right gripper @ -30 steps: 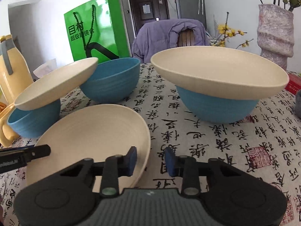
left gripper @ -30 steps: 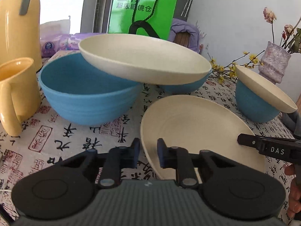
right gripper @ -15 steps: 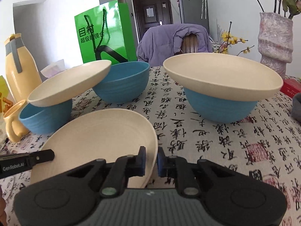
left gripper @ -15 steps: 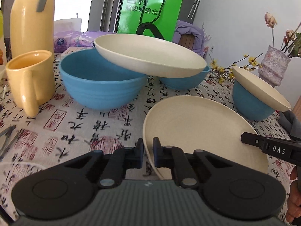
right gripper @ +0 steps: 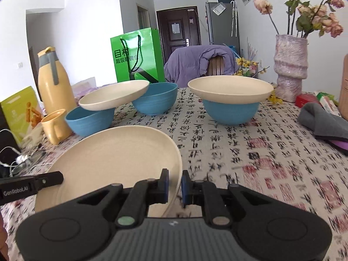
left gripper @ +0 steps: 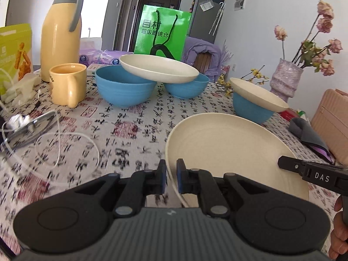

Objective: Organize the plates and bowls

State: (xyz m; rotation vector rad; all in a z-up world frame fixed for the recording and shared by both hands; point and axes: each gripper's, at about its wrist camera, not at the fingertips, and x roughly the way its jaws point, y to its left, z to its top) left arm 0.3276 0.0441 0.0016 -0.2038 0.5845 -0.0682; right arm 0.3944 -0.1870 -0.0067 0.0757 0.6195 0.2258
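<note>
Slippage is the main risk: left gripper (left gripper: 171, 179) and right gripper (right gripper: 174, 183) each pinch only the thin rim of the large cream plate (left gripper: 230, 152), jaws nearly closed, at its 9 and 3 o'clock edges; uneven pulling could tilt or drop it. Three blue bowls and two cream plates wait at 12 o'clock on the calligraphy-print tablecloth (right gripper: 250, 148), a dim hallway behind.

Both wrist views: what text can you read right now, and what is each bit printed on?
"目村" over "超级眼镜仓": green bag.
"DAS": right gripper, on its side.
"GenRobot.AI": left gripper, on its side.
Tablecloth: printed Chinese calligraphy and red seals, too distorted to read.
Snack pouch, tissue packs, fridge papers: too small to read.
</note>
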